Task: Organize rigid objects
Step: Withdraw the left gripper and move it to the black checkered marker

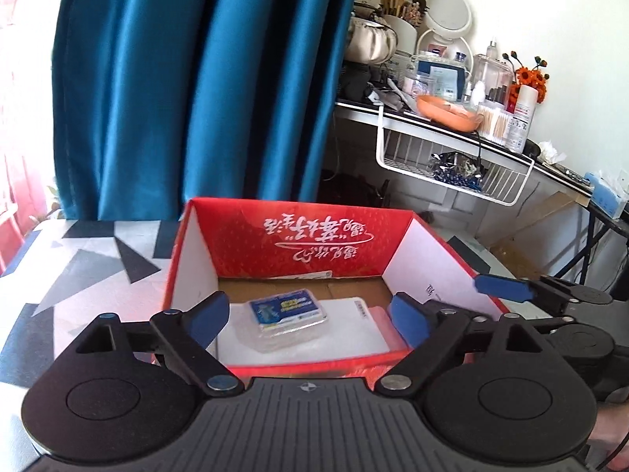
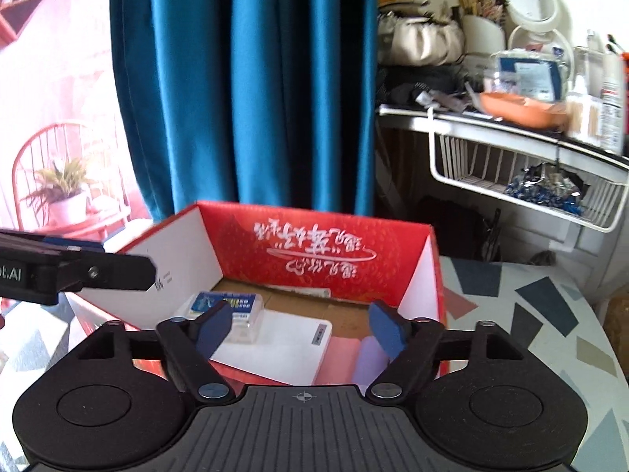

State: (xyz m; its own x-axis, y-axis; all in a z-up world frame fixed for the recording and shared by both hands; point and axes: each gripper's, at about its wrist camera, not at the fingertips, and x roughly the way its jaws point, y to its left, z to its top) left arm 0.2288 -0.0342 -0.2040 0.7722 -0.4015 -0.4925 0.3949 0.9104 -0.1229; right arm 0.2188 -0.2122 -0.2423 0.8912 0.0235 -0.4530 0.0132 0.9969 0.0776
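- Sitting at frame centre, the clear case (image 1: 289, 319) lies on a white pad (image 1: 314, 334) inside the red box (image 1: 298, 244); its label is unreadable.
- Left gripper (image 1: 310, 318) spread, empty.
- Right gripper (image 2: 300, 328) spread, partly hiding the case.

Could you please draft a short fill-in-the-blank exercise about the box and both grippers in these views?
1. The clear plastic case with the blue label lies inside the ____ cardboard box.
2. That case rests on top of a flat ____ pad.
3. The left gripper and the right gripper both have their jaws ____.

Missing words: red; white; open
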